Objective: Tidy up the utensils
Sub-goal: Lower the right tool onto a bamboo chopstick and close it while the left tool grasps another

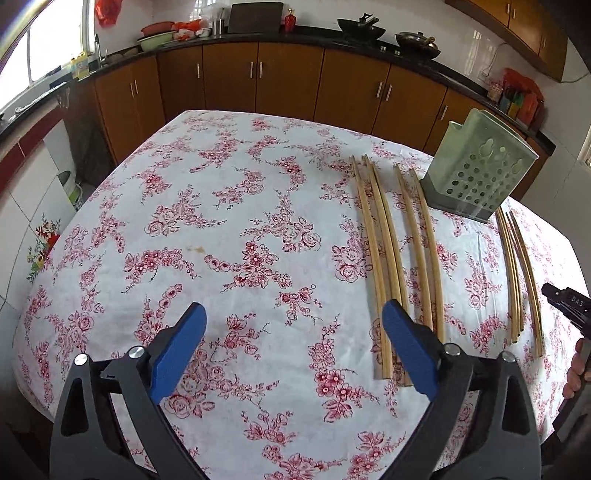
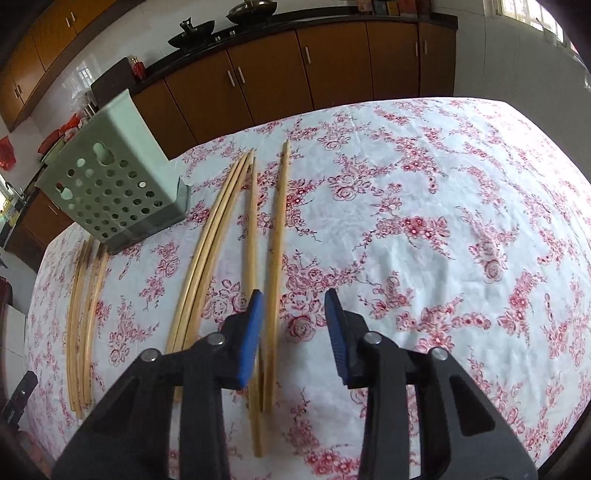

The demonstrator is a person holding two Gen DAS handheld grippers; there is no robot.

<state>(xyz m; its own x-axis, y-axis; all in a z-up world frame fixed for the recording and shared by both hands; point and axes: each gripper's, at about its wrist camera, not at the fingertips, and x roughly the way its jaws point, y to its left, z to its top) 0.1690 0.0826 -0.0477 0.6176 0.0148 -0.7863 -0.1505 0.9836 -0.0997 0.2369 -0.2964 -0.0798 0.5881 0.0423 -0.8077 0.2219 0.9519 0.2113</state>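
A kitchen is showing behind a table that is wearing a white cloth printed with red roses. Brown wooden base cabinets with metal handles are running along the far wall under a dark countertop. Two dark woks are sitting on the counter, a red bottle is standing nearby, and bowls are stacking up near a sink tap. Upper cabinets are hanging against white wall tiles. Daylight is pouring through a window on the left, and another window is glowing at the right.
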